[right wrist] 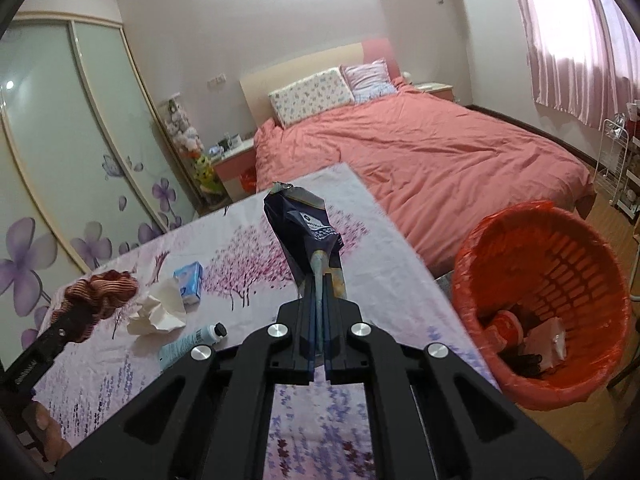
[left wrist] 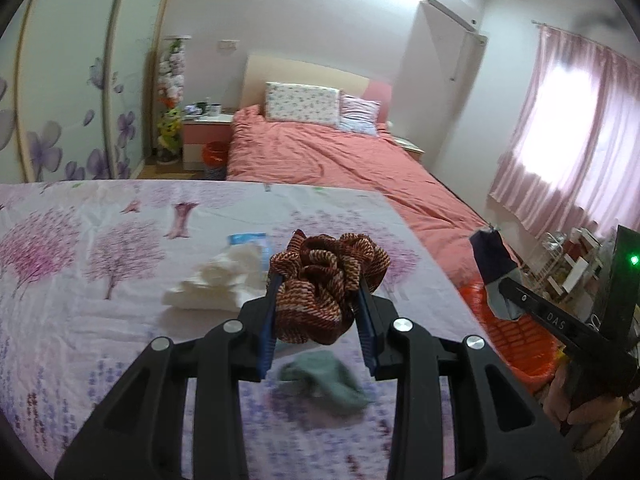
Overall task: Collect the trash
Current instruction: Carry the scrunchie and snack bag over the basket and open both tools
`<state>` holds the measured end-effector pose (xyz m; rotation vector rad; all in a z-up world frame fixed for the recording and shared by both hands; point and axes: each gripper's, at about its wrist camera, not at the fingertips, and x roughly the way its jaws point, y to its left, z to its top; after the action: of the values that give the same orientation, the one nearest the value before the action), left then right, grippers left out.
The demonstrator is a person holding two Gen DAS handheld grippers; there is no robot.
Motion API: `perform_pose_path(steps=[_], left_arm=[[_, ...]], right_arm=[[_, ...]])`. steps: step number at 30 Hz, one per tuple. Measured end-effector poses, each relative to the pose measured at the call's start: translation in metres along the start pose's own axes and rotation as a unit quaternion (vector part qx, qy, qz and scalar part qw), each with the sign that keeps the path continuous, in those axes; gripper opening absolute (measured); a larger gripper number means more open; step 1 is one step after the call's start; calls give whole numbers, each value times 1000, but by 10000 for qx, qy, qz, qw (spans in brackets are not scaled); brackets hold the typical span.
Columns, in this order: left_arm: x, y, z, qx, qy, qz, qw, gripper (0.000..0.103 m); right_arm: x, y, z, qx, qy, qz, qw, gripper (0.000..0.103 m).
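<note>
The left gripper (left wrist: 320, 296) is clamped on a bunched red-brown striped cloth (left wrist: 326, 276) above a floral-covered table (left wrist: 100, 280). The right gripper (right wrist: 319, 304) pinches a crumpled dark blue wrapper (right wrist: 304, 228) beside an orange trash basket (right wrist: 480, 280).

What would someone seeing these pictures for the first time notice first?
Probably the two raised catches: the left tool grips a bunched red-brown striped cloth above the flowered table cover, and the right tool pinches a crumpled dark blue wrapper. Next, the orange bin beside the table's right edge, already holding some rubbish, with crumpled white tissue left on the cover.
</note>
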<state>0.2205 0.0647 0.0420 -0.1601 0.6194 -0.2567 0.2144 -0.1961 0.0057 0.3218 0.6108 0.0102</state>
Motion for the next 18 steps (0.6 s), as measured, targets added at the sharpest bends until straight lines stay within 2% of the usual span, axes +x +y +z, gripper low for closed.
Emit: perform_pose_path(steps=[9,18], left_arm=[[12,-71,0,316,61,-647,9974,34],[47,-159,-8,652,282,-1388,9878,34]], right_arm=[[-37,-48,8,351,-505,-253,9978,3],[-56,-109,13,858,-912,-626,9901,3]])
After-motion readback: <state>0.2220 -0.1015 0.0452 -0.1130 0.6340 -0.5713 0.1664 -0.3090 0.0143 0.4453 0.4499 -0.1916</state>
